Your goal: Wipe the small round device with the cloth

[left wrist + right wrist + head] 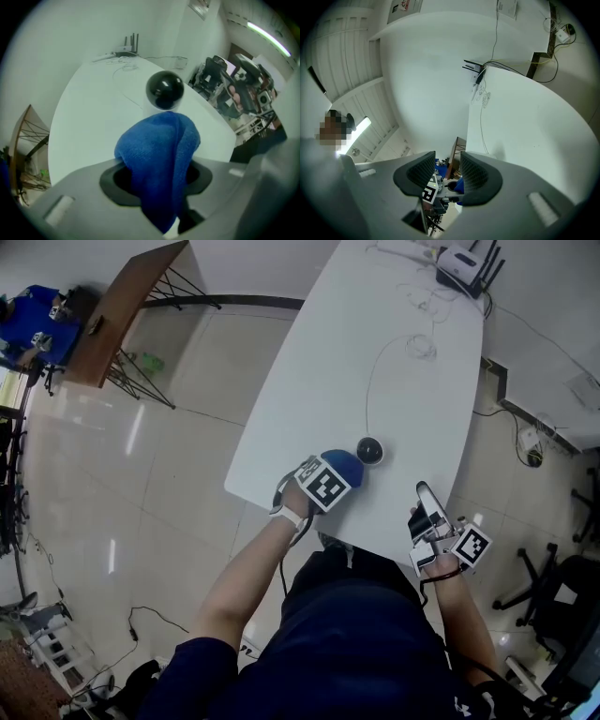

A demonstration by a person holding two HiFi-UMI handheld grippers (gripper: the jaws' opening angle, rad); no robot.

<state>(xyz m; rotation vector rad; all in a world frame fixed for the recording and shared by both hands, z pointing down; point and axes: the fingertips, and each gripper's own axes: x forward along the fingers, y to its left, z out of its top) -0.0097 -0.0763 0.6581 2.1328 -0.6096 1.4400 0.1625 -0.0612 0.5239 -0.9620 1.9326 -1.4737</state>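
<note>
**Q:** Two grippers are in play, so which one has the work?

**A:** The left gripper. Its jaws are clamped on a bunched blue terry cloth, which bulges out ahead of the tips. The right gripper has its jaws apart with nothing between them, and it is held off to the side, past the near edge of the white counter.

**Q:** And the thing to be wiped?

**A:** The small round black device sits on the counter straight ahead of the left gripper, just beyond the front fold of the cloth. A thin white cable runs from it across the counter, away from the gripper. I cannot tell whether cloth and device are touching.

**Q:** So which step is this?

**A:** I judge it to be the approach, with wiping itself not yet begun.

**Q:** What does the next move need?

**A:** Bring the cloth onto the dome and rub over it with light pressure. The device looks light and loose, so a hard push could slide it along the counter. The free right gripper could steady it.
</note>
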